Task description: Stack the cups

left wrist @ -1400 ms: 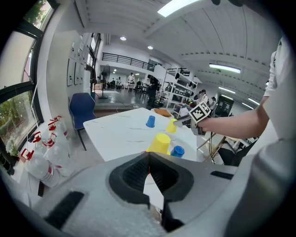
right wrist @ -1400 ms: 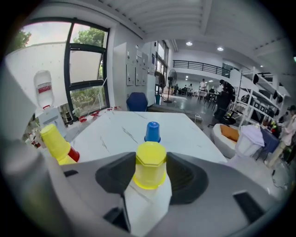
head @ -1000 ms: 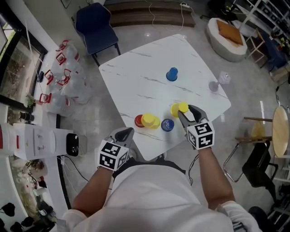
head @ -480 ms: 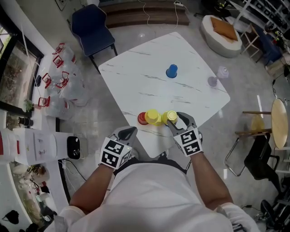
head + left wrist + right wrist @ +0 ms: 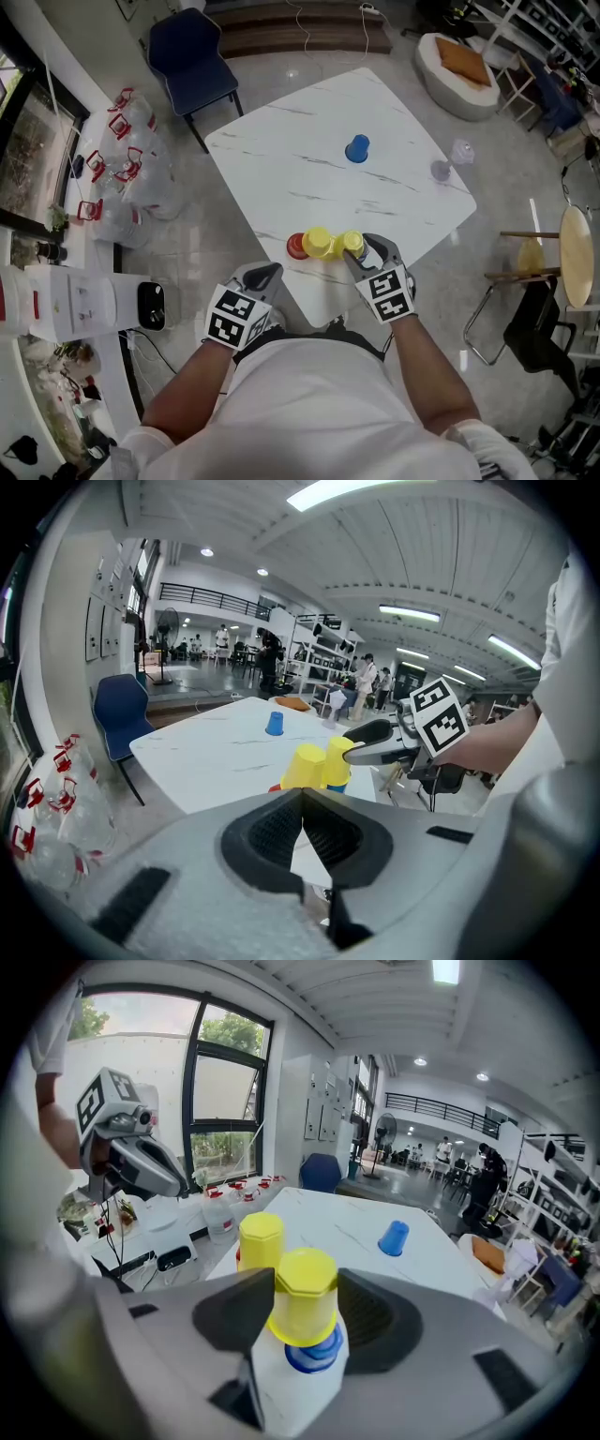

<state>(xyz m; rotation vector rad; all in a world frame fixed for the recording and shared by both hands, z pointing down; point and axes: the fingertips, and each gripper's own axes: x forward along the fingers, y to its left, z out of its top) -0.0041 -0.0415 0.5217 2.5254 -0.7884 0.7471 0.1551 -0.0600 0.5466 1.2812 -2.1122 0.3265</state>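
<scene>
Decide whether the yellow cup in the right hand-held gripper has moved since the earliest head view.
Yes. The held yellow cup has moved left, closer to the red cup, and is now over the near blue cup.

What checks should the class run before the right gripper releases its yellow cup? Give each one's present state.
1. Right gripper grips the yellow cup: ok, a pad presses on each side.
2. Yellow cup lined up over the blue cup: ok, blue shows directly beneath it.
3. Yellow cup fully seated on the blue cup: cannot tell.
4. Clearance from the second yellow cup, which sits on the red cup: cannot tell, it stands close beside.
5. Left gripper out of the way: ok, shut, empty, short of the cups.
</scene>
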